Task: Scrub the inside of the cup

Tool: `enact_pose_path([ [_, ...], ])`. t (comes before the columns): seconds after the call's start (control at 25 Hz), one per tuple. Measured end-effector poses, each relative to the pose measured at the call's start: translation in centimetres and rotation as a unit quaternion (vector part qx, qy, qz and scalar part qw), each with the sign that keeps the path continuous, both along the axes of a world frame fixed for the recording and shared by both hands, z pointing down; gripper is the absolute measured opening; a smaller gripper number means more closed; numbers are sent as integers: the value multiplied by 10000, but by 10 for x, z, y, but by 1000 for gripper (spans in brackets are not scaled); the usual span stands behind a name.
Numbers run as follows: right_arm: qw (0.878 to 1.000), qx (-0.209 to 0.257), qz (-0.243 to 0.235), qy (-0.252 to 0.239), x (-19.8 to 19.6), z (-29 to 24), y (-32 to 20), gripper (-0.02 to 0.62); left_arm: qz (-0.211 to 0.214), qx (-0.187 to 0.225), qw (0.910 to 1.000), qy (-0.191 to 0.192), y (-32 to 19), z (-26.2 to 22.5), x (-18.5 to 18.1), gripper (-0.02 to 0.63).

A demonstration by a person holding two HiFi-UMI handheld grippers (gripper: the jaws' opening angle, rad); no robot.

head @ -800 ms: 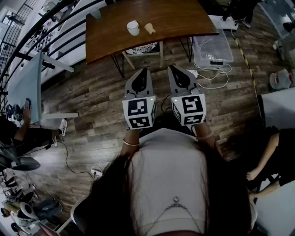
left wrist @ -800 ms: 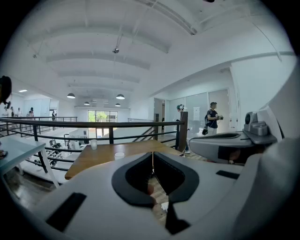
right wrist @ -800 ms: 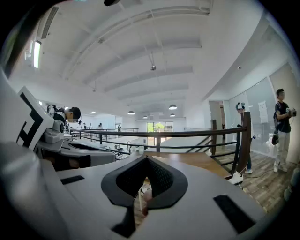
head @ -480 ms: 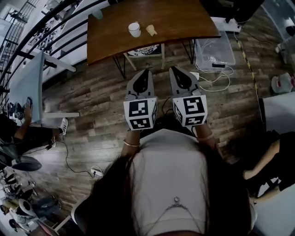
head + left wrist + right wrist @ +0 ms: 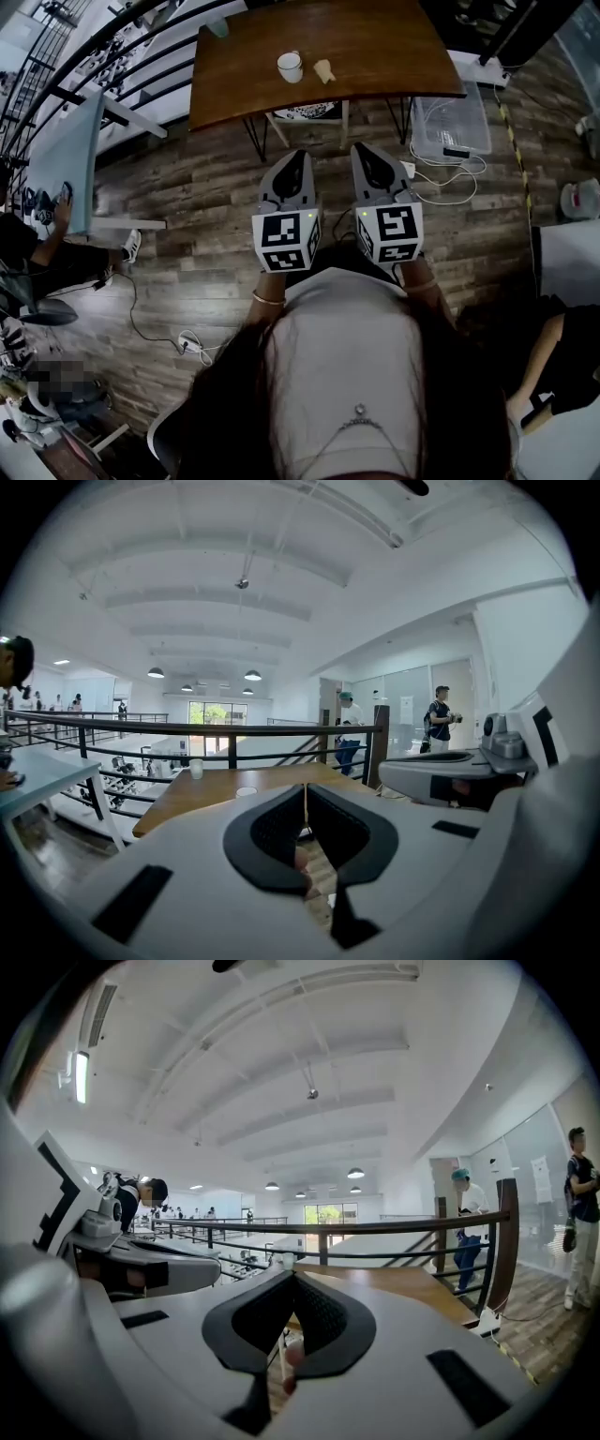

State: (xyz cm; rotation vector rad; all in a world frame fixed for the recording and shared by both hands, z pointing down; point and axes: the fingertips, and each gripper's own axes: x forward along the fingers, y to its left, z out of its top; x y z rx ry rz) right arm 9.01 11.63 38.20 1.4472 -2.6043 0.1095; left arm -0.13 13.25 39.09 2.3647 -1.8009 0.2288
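A white cup (image 5: 290, 66) stands on the brown wooden table (image 5: 375, 47) at the top of the head view, with a small beige sponge (image 5: 323, 70) just to its right. Both grippers are held side by side in front of the person's chest, over the floor and well short of the table. My left gripper (image 5: 294, 156) is shut with nothing in it, and my right gripper (image 5: 366, 151) is shut and empty too. In the left gripper view the jaws (image 5: 305, 789) meet in a thin line, and the cup (image 5: 247, 791) shows small beyond them. The right gripper's jaws (image 5: 293, 1277) are likewise together.
A stool (image 5: 305, 111) stands under the table. A clear plastic bin (image 5: 450, 117) and white cables lie on the floor to its right. A translucent cup (image 5: 217, 28) sits at the table's far left corner by a black railing (image 5: 112, 56). People sit at both sides.
The table, cup and sponge have slid lower and to the right in the head view as the person nears them. Both grippers stay shut and keep their place before the body.
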Motion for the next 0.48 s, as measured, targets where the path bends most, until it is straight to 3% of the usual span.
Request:
enact_pose_path([
  [0.48, 9998, -199, 11, 25, -25, 14, -51, 35, -190, -37, 9998, 16, -40, 6, -33, 18],
])
